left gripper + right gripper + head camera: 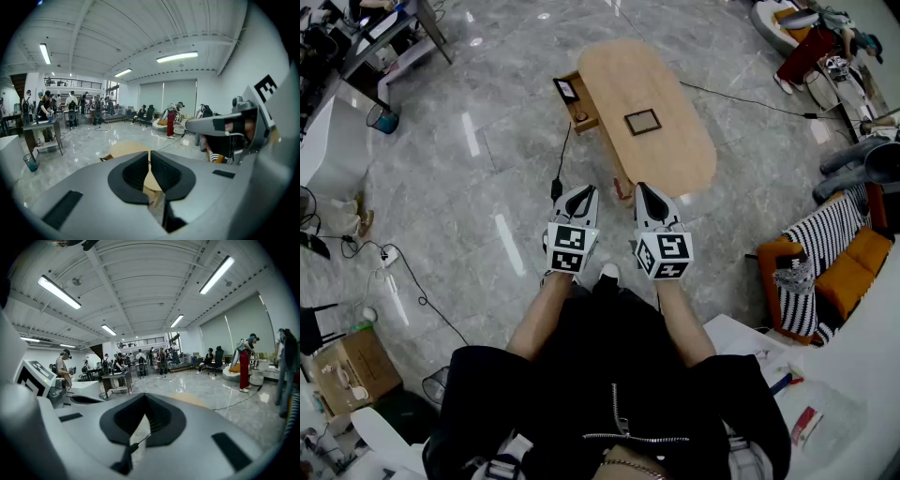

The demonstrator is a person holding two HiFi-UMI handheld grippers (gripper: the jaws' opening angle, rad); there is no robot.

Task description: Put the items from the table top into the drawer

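A: What did the person wear?

B: A black short-sleeved top with a silver zip down the front, and a light shoe showed below.

A: And the tools?

B: The pale grey plastic left tool and the matching right tool each carried a white cube printed with black square markers. Seen from their own cameras, black ribbed pads sat in a dark, rounded recess of the smooth grey shell, which bore flat black rectangular strips.
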